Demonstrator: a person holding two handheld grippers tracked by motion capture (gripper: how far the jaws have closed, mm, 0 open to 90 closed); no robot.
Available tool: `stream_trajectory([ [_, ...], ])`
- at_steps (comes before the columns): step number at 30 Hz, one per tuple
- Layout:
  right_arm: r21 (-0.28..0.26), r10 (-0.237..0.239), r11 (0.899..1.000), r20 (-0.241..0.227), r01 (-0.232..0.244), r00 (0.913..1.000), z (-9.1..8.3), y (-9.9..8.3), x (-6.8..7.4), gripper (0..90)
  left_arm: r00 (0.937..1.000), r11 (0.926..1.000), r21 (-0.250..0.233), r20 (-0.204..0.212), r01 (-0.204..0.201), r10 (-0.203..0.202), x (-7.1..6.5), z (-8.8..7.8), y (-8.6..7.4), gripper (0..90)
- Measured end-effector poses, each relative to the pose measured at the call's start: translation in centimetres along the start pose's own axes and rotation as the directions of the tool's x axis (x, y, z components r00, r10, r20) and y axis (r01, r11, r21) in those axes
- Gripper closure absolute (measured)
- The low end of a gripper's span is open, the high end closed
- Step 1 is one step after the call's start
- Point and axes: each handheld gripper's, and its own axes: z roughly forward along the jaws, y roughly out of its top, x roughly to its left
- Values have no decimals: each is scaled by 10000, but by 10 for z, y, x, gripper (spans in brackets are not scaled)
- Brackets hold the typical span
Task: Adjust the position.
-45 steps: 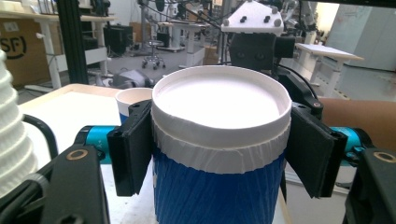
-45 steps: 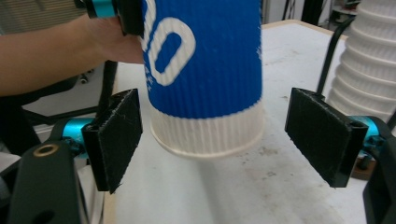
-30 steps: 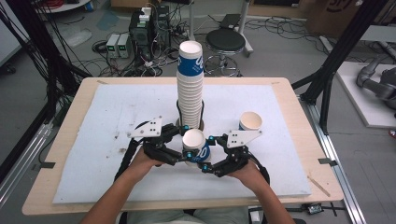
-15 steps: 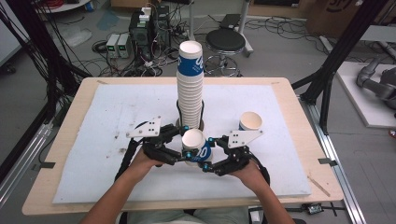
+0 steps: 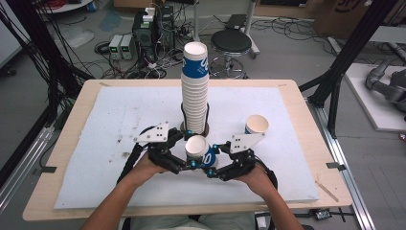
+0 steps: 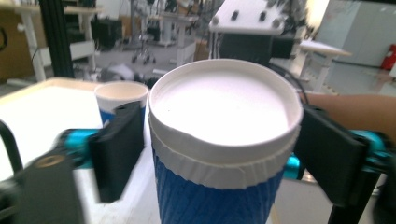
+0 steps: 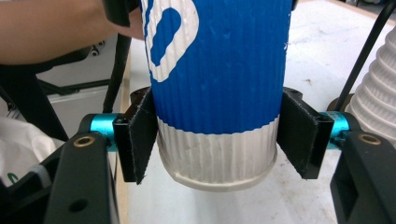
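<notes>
The right gripper (image 7: 219, 140) clamps the light, crushable paper cup (image 5: 197, 149) low on its ribbed wall (firmest near the base); the left gripper (image 6: 219, 154) has just been opening, its jaws released around the rim.

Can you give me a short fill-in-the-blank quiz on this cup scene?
1. The right hand-held gripper is shut on the ___ cup.
2. The left hand-held gripper stands ___ around that cup's rim.
3. The tall stack is made of ___.
4. Beside the stack stands ___ loose cup.

Missing words: blue; open; cups; one
</notes>
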Motion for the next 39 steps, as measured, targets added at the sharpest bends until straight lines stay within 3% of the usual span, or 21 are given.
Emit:
stream_trajectory([
  [5,377,-55,9993,70,53,10000,-2,1,-1,348,10000,9997,237,51,-4,3,1,-4,1,162],
  [9,819,-189,9965,205,172,9996,-4,4,-2,348,9999,9957,919,-57,-82,88,4,-10,3,162],
  [16,2416,-1022,9659,241,934,9945,-3,22,-3,348,9998,9857,1681,-80,-150,166,9,-23,13,162],
  [22,3627,-1693,9194,151,1523,9855,2,39,-2,348,10000,9704,2415,74,-77,61,10,-28,17,162],
  [26,4781,-2185,8579,81,1881,9758,10,48,-1,348,9999,9621,2726,115,-5,-28,10,-25,16,162],
  [30,5415,-2505,8121,-131,2175,9680,18,55,2,347,9996,9487,3161,277,-53,-37,9,-18,13,162],
  [31,5738,-2539,7891,-202,2191,9670,21,58,4,347,9996,9439,3301,282,-67,-28,9,-16,13,162],
  [33,5958,-2686,7676,-353,2361,9626,25,61,4,347,9996,9379,3468,282,-106,9,9,-14,12,162],
  [36,6232,-2802,7434,-394,2428,9591,29,63,6,347,9995,9293,3691,323,-124,5,10,-10,9,163],
  [39,6308,-2837,7354,-452,2476,9578,30,65,6,346,9998,9229,3849,193,-133,63,11,-8,7,163],
])
